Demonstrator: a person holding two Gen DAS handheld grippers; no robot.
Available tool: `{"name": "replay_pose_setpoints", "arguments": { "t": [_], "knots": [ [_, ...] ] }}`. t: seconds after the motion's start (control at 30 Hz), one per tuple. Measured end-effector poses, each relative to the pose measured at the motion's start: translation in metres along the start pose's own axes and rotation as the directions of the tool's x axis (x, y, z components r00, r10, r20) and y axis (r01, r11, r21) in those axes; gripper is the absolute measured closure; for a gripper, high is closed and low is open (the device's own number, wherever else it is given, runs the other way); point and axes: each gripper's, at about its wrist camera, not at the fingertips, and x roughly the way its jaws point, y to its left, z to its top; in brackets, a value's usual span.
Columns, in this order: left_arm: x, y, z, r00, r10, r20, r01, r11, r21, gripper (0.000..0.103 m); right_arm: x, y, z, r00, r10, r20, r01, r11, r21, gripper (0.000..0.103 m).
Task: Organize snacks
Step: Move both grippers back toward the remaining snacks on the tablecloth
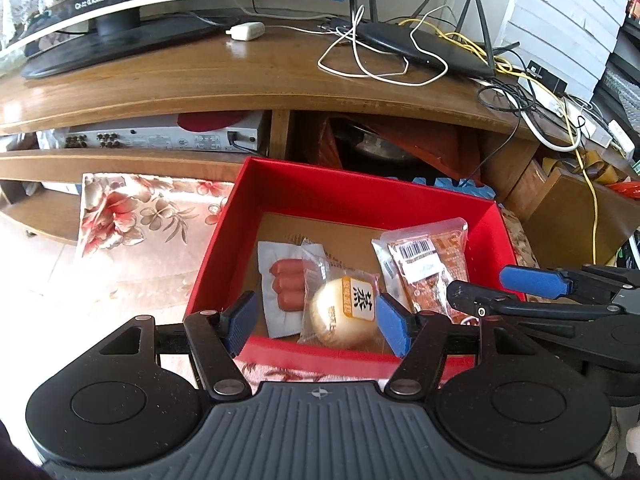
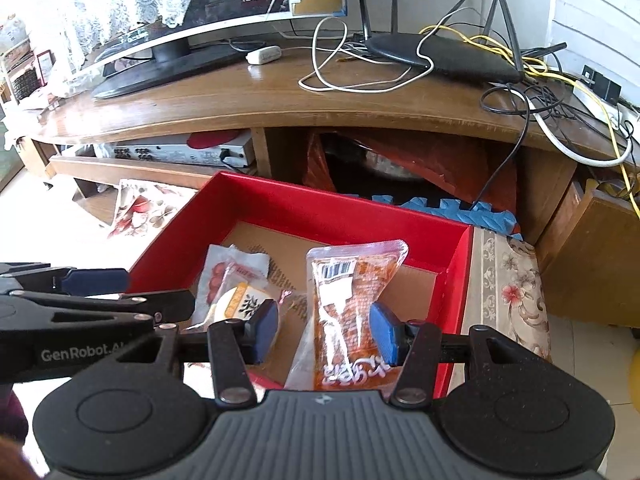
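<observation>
The red box (image 1: 490, 236) sits on a floral cloth below the wooden table (image 1: 248, 76). Inside it lie a sausage pack (image 1: 280, 284), a bun packet (image 1: 340, 312) with a yellow label of Chinese characters, and an orange barcoded snack bag (image 2: 352, 304). The left gripper (image 1: 316, 322) stands open above the bun, touching nothing. The right gripper (image 2: 326, 330), marked "GenRobot.AI", has its fingers wide apart around the orange bag; I cannot tell whether they press it.

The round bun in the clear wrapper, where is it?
In the left wrist view the round bun lies inside the red box, near its front wall, overlapping the sausage pack on its left, with the orange snack packet to its right.
</observation>
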Motion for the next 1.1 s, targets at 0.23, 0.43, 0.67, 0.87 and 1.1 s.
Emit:
{"name": "replay_pose_setpoints", "arguments": {
  "t": [0.23, 0.43, 0.67, 0.87, 1.1],
  "knots": [
    [-0.015, 0.004, -0.015, 1.0, -0.006, -0.003, 0.006, 1.0, 0.005, 0.032, -0.012, 0.009, -0.014, 1.0, 0.025, -0.009, -0.025, 1.0, -0.012, 0.054],
    [-0.028, 0.01, -0.027, 1.0, -0.017, -0.001, 0.017, 1.0, -0.001, 0.032, -0.024, 0.016, -0.024, 0.999, 0.036, -0.005, -0.036, 0.999, -0.019, 0.054],
    [-0.039, 0.013, -0.04, 1.0, -0.02, 0.001, 0.02, 1.0, -0.002, 0.032, -0.034, 0.024, -0.036, 0.999, 0.053, -0.009, -0.053, 0.998, -0.028, 0.054],
    [-0.046, 0.016, -0.051, 1.0, -0.024, -0.005, 0.024, 1.0, -0.002, 0.032, -0.042, 0.032, -0.049, 0.997, 0.07, -0.022, -0.071, 0.997, -0.041, 0.054],
    [-0.06, 0.024, -0.071, 1.0, -0.021, -0.017, 0.021, 1.0, 0.004, 0.032, -0.047, 0.043, -0.064, 0.996, 0.082, -0.042, -0.085, 0.995, -0.06, 0.054]
  ]
}}
